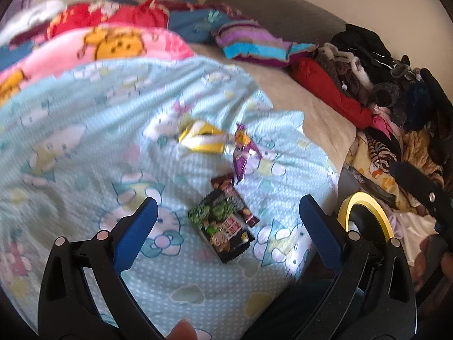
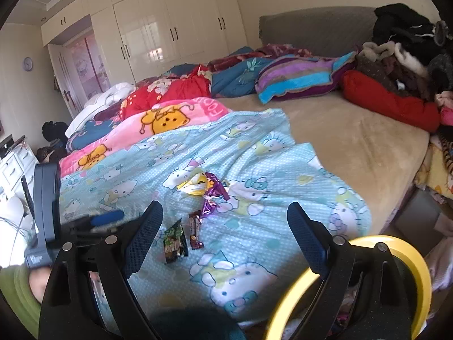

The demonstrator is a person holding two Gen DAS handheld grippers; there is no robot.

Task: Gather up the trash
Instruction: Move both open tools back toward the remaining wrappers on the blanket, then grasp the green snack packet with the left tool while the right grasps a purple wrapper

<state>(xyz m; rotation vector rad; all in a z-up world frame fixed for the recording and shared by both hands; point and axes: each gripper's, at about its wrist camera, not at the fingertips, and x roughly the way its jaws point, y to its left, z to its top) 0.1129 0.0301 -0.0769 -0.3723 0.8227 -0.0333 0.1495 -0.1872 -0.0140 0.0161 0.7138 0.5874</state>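
The dark green snack packet lies flat on the light blue cat-print blanket, its long axis running from near edge toward the pillows. Just beyond lie a brown wrapper, purple wrapper and yellow wrapper. The left gripper hovers with fingers wide apart, empty; the right gripper likewise.

Bed: beige surface, bare toward the headboard end. A light blue cartoon-print blanket covers the near part. On the blanket lie four wrappers: a dark green-printed packet nearest the foot edge, a brown wrapper just beside it, and farther in a purple wrapper touching a yellow one. Folded blankets and clothing line the far edges.
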